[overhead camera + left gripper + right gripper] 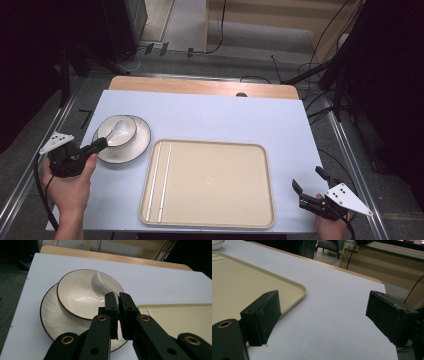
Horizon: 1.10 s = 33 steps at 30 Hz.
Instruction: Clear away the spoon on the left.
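The left gripper (pixel 117 298) has its jaws pressed on the handle of the white spoon (pixel 100 285), probably to lift it out. The spoon head lies just ahead of the jaws, inside the bowl (pixel 117 131), and the bowl stands on the plate (pixel 141 145). To the right of this gripper is the beige tray (pixel 220 185); two white chopsticks (pixel 159 182) lie along its near side, perhaps waiting for the other tableware. Further right, the right gripper (pixel 322 315) rests low over the bare table (pixel 332 302), jaws spread wide and holding nothing, the tray corner just beside its left jaw.
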Each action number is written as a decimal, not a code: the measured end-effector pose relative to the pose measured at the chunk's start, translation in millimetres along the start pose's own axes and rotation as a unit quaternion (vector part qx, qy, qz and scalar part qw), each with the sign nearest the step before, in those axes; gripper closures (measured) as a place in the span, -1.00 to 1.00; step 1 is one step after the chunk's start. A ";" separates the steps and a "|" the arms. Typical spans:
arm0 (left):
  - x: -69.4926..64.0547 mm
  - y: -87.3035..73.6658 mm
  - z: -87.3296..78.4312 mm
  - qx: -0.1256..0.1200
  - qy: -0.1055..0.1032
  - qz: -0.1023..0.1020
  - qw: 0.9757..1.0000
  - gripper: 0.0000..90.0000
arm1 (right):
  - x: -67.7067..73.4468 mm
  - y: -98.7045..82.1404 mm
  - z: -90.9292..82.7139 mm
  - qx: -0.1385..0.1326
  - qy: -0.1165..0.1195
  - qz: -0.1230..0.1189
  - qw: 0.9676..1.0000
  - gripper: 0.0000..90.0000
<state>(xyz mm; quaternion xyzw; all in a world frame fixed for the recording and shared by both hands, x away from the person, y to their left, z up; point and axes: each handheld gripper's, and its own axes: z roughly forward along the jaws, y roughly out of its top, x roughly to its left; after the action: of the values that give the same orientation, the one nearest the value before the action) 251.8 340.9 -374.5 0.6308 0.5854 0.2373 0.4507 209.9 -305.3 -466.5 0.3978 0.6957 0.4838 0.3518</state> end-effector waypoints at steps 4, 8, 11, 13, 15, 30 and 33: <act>-2.9 2.4 -3.8 -0.006 -0.005 0.004 1.000 0.93 | -0.2 -0.2 0.0 0.000 0.000 0.000 1.000 -0.71; -7.0 4.8 -7.6 -0.015 -0.009 0.006 1.000 0.93 | -0.3 -0.1 -0.1 0.000 0.000 0.000 1.000 -0.71; -11.7 7.5 -11.5 -0.023 -0.018 0.009 1.000 0.93 | -0.6 -0.1 -0.2 -0.001 -0.001 -0.001 1.000 -0.71; -15.6 8.8 -13.1 -0.027 -0.023 0.013 0.999 0.93 | -0.5 0.1 -0.6 -0.003 -0.001 0.000 1.000 -0.71; -21.2 10.1 -14.8 -0.030 -0.031 0.016 0.999 0.93 | -0.4 0.3 -1.2 -0.003 -0.001 0.000 1.000 -0.71; -62.0 1.8 3.7 -0.018 -0.088 0.040 0.995 0.93 | -0.1 0.7 -1.7 -0.004 -0.002 0.001 1.000 -0.71; -69.7 -2.7 10.8 -0.012 -0.099 0.041 0.994 0.93 | 0.0 0.6 -1.7 -0.003 -0.001 0.000 1.000 -0.71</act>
<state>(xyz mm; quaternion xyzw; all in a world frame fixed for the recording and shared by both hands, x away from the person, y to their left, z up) 245.2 271.1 -366.1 0.6694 0.5085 0.1984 0.5040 208.6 -305.8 -465.4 0.3968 0.6940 0.4855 0.3539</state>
